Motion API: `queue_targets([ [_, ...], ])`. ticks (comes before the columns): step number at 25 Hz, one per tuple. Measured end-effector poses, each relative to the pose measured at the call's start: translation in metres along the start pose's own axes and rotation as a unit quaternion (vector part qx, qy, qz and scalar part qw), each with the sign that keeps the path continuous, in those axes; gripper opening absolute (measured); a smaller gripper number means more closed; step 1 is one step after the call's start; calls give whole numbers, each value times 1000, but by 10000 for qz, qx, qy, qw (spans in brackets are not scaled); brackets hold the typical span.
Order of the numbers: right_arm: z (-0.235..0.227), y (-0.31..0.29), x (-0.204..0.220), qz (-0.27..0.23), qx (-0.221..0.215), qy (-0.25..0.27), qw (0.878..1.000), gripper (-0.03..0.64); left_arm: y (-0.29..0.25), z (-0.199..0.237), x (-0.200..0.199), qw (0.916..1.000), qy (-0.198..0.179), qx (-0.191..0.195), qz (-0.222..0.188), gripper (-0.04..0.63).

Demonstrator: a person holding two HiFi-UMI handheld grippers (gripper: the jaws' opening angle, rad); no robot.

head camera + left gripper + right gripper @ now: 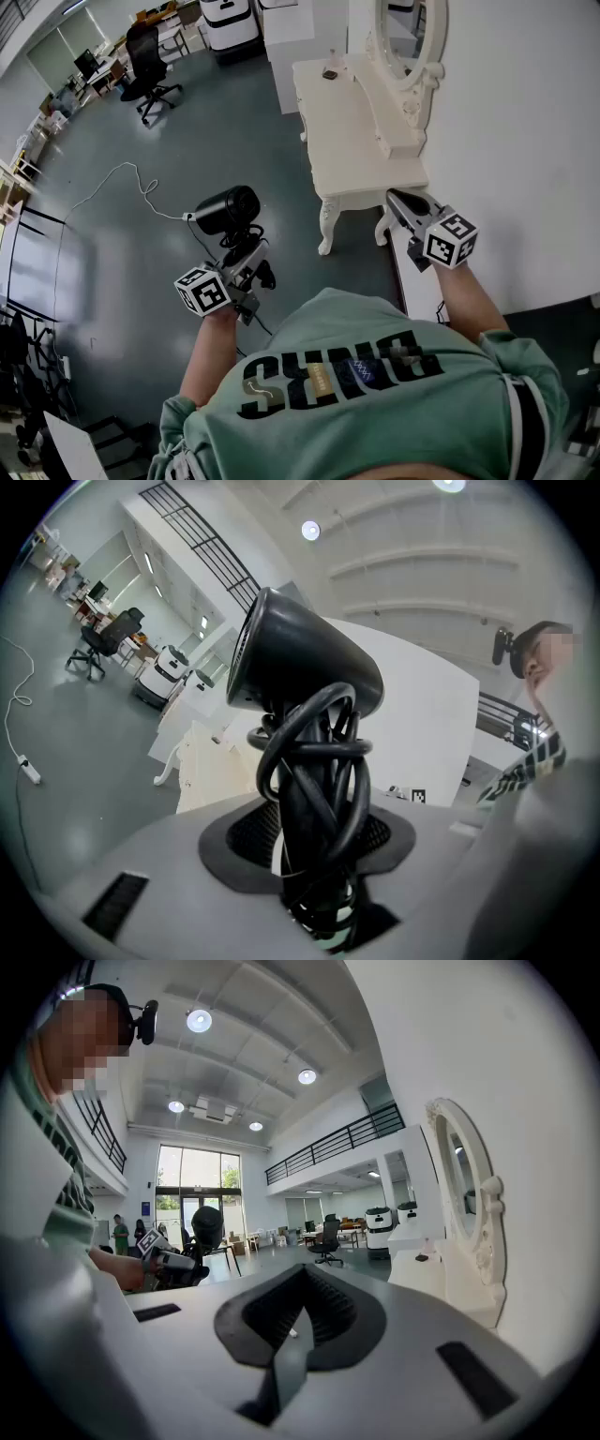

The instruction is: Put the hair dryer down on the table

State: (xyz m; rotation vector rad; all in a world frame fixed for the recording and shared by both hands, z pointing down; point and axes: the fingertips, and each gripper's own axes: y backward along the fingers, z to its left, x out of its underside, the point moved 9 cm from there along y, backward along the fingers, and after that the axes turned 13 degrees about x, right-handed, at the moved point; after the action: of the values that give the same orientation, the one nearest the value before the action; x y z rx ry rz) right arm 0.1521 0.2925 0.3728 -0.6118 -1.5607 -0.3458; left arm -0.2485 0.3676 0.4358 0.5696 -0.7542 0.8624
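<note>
Left claw (pixel 249 253) pinching hair dryer (pixel 226 210) | right claw (pixel 398 200) pressed together | white table (pixel 342 127), grey floor (pixel 141 272)

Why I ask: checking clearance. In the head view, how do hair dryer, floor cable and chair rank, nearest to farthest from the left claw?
1. Hair dryer: gripped by the left claw.
2. Cable: on the floor, up-left nearby.
3. Chair: far off, top left.
</note>
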Motion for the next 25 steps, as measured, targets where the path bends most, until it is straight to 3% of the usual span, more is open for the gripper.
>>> queue_targets([
  [10,0,-2,-7,-19,-45,142,9999,-6,-4,-1,-2,10000,27,-47,14,175],
  [25,-71,-6,-16,-84,-586,298,9978,-6,-101,-22,16,9998,-107,-169,-96,175],
])
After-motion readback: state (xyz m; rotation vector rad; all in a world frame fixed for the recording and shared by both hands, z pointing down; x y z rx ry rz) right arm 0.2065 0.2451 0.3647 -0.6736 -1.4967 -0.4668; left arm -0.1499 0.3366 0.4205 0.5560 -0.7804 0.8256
